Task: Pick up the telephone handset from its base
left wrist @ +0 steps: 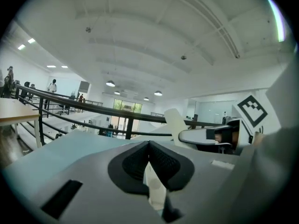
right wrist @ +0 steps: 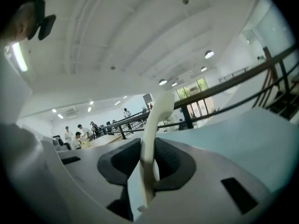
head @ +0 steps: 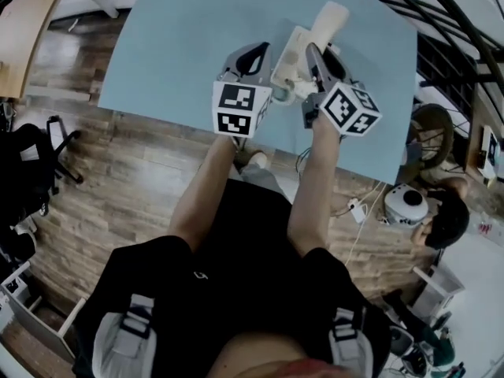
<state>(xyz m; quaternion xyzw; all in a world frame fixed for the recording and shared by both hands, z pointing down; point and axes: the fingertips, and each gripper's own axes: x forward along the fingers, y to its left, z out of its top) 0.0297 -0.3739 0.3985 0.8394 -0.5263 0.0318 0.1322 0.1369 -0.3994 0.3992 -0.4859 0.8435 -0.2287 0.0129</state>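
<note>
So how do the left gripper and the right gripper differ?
The right gripper clamps the cream plastic telephone handset, which juts well past its jaws; the left gripper pinches only a small cream piece, unclear what. In the head view the right gripper's marker cube shows a corner, the left gripper's sits square-on. Both are grey with black pads.

In the head view the base [head: 285, 63] is largely covered by the handset [head: 327, 18], the left tongs [head: 256, 50] and the right tongs [head: 319, 53]. A pale piece [left wrist: 154, 181] is clamped in the left tongs; what it belongs to cannot be told. The handset's lower end is hidden behind the right tongs' body. Distant people [right wrist: 77, 136] are too small to be made out.
</note>
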